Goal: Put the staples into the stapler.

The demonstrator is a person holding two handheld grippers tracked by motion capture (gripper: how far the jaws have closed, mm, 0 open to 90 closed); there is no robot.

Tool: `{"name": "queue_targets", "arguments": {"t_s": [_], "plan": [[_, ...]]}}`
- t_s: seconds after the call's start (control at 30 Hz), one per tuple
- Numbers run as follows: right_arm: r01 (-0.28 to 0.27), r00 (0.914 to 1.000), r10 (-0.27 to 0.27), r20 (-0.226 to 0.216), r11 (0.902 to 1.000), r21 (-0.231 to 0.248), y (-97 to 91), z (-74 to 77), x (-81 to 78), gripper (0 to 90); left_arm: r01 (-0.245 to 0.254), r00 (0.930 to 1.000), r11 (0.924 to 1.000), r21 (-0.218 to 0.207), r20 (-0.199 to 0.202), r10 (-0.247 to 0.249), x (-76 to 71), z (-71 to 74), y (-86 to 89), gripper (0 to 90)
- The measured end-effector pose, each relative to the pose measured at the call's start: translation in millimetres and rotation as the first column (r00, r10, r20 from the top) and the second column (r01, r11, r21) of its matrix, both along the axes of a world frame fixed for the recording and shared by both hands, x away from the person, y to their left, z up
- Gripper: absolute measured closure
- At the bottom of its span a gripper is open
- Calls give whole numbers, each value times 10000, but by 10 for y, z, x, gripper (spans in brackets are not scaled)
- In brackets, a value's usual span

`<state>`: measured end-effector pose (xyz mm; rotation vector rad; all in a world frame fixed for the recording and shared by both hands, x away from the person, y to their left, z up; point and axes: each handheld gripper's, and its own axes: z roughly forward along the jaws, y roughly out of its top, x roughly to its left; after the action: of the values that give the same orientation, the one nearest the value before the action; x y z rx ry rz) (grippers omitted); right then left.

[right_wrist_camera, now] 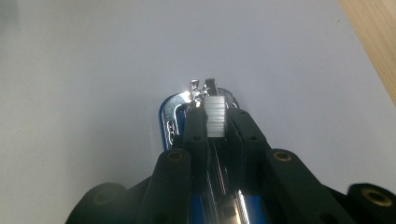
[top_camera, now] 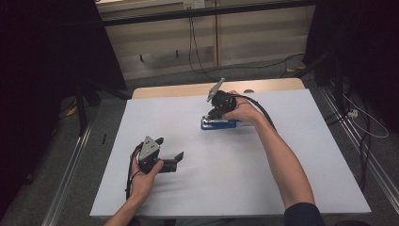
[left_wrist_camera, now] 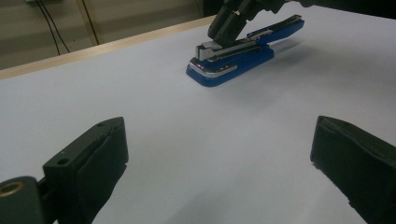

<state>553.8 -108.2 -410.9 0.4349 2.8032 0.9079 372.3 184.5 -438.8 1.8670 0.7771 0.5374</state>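
Note:
A blue stapler with a silver magazine lies on the white table, right of centre toward the far side. My right gripper comes down on it from above and is shut on the silver magazine near the stapler's front end. In the right gripper view the jaws pinch the ribbed metal strip, with the right gripper over the stapler's blue nose. My left gripper is held low over the table at the near left, open and empty. The left gripper faces the stapler from a distance.
A wooden strip runs along the table's far edge. Black cables hang over the floor behind it. Dark stands flank the table, and a metal rail runs along the floor on the left.

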Motion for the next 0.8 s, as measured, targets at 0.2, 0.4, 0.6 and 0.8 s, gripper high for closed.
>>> {"name": "queue_targets", "arguments": {"t_s": [0.2, 0.4, 0.6, 0.8], "plan": [[-132, 9999, 132, 34, 9999, -58, -2, -10, -3, 794, -21, 10000, 10000, 22, -5, 21, -1, 0, -2, 42], [-321, 9994, 322, 138, 9994, -89, -10, 5, -2, 795, -11, 10000, 10000, 1, 6, 11, -1, 0, -1, 42], [-469, 9988, 469, 108, 9989, 4, -22, 20, -13, 795, -27, 10000, 10000, 17, -19, 27, -3, -3, -7, 42], [-458, 9989, 458, 63, 9989, -21, -22, 35, -11, 795, -33, 10000, 10000, 20, -44, 34, -2, -5, -7, 42]]}}
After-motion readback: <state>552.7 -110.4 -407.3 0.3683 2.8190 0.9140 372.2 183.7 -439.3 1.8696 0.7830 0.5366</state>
